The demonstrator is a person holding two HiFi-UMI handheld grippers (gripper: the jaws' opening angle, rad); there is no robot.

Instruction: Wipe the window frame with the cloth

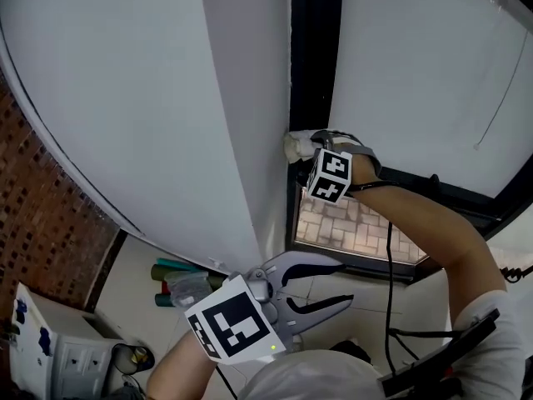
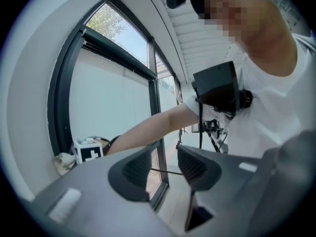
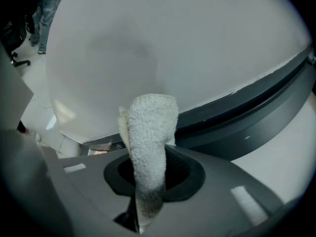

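A white terry cloth (image 1: 296, 147) is pressed against the dark vertical window frame (image 1: 315, 65) where it meets the white wall. My right gripper (image 1: 310, 151) is shut on the cloth, its marker cube just behind. In the right gripper view the cloth (image 3: 148, 142) sticks up from between the jaws toward the white surface, with the dark frame (image 3: 256, 113) running to the right. My left gripper (image 1: 343, 283) hangs lower, away from the frame, open and holding nothing. From the left gripper view (image 2: 165, 167) I see the cloth (image 2: 64, 162) at the frame's (image 2: 59, 107) foot.
A white wall (image 1: 150, 98) fills the left and frosted glass (image 1: 416, 65) the right. Below lie teal rolls (image 1: 171, 271), a white box (image 1: 54, 352) and a brick wall (image 1: 42, 198). A black cable (image 1: 389, 265) hangs under the right arm.
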